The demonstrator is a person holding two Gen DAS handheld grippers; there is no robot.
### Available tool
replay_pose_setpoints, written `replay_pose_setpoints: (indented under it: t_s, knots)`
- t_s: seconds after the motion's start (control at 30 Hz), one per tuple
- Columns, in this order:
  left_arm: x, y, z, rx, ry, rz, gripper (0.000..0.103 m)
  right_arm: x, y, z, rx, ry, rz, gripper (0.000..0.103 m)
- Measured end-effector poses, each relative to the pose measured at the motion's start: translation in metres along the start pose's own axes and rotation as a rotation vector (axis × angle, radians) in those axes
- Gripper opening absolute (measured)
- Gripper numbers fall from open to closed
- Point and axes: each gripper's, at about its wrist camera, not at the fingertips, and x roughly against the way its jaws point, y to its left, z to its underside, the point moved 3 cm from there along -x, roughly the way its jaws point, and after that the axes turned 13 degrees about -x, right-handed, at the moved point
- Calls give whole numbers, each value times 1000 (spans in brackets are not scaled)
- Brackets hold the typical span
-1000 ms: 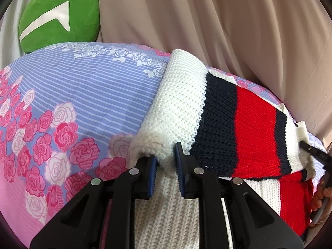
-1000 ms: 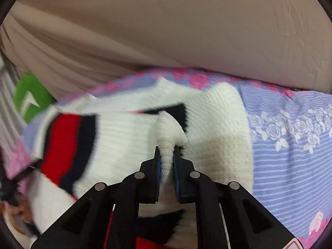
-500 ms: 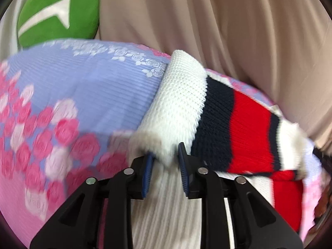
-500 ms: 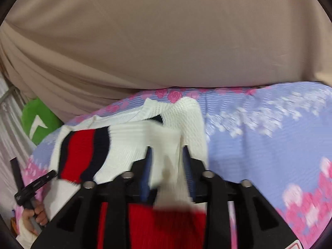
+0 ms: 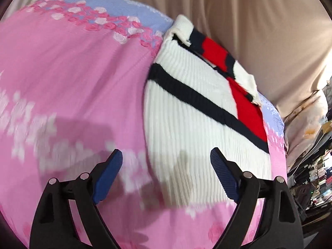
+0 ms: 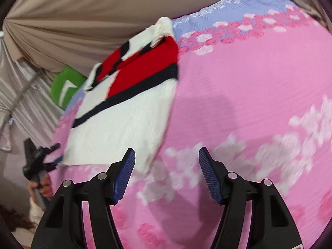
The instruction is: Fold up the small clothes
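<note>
Left claw (image 5: 166,161): black two-finger frame with ribbed blue pads. We record its jaws as having just been opening; they now stand wide apart with nothing clamped. The near left corner of the garment lies below the gap, untouched by either pad.

Right claw (image 6: 167,158): same build. Its jaws have likewise just been opening and stand well apart, empty. The garment's near right corner lies just beside its left pad, not gripped.

Task item: one small ribbed knit sweater, white with navy and red bands (image 5: 199,112). It lies folded into a compact rectangle on the bed, white panel uppermost, a navy stripe running diagonally across it, red and navy layers showing along the far edge toward the wall. In the right wrist view the same sweater (image 6: 128,108) sits left of the claw.

Support: bed covered in a pink and lilac rose-print sheet (image 5: 72,72), bare around the sweater.

Surroundings: beige draped curtain (image 5: 259,20) behind the bed; round green cushion with a white mark (image 6: 66,87) at the far corner.

Step in hand, as we judge it: release after a fold, both claws clear of the cloth.

Next move, in our estimate: either one more fold, which calls for pinching both near corners through all layers so the stack does not slip, or a light press to flatten the far edge.
</note>
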Motion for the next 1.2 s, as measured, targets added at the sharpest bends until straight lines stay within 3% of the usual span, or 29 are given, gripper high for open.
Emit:
replay_pose_setpoints:
  t_s: [0.1, 0.2, 0.27, 0.3, 0.33, 0.37, 0.43, 0.63, 0.9, 1.03, 1.2]
  knots:
    - [-2, -11, 9, 38, -5, 84, 84, -10, 12, 8, -24, 26, -78, 64]
    - [-7, -21, 6, 40, -22, 75, 81, -28, 20, 9, -69, 56, -125, 64]
    - [-10, -25, 3, 53, -12, 98, 56, -34, 28, 8, -72, 38, -128, 64]
    - [-13, -25, 2, 64, 0, 114, 50, -35, 31, 7, -79, 39, -133, 64]
    - [-14, -26, 2, 67, 3, 127, 32, -37, 34, 8, -89, 39, -141, 62]
    - [-14, -26, 1, 71, 12, 131, 18, -39, 37, 9, -90, 42, -149, 42]
    - [-8, -28, 1, 70, -3, 126, 12, -43, 43, 11, -88, 54, -146, 10]
    - [47, -46, 3, -12, -125, 123, 9, 5, 60, 19, -23, -105, -197, 8]
    - [158, -87, 35, -163, -293, 220, 7, 125, 83, 59, 199, -331, -316, 7]
    - [236, -116, 53, -273, -439, 255, 4, 188, 100, 85, 321, -457, -359, 7]
    - [302, -142, 49, -375, -607, 263, 4, 258, 129, 99, 422, -621, -461, 7]
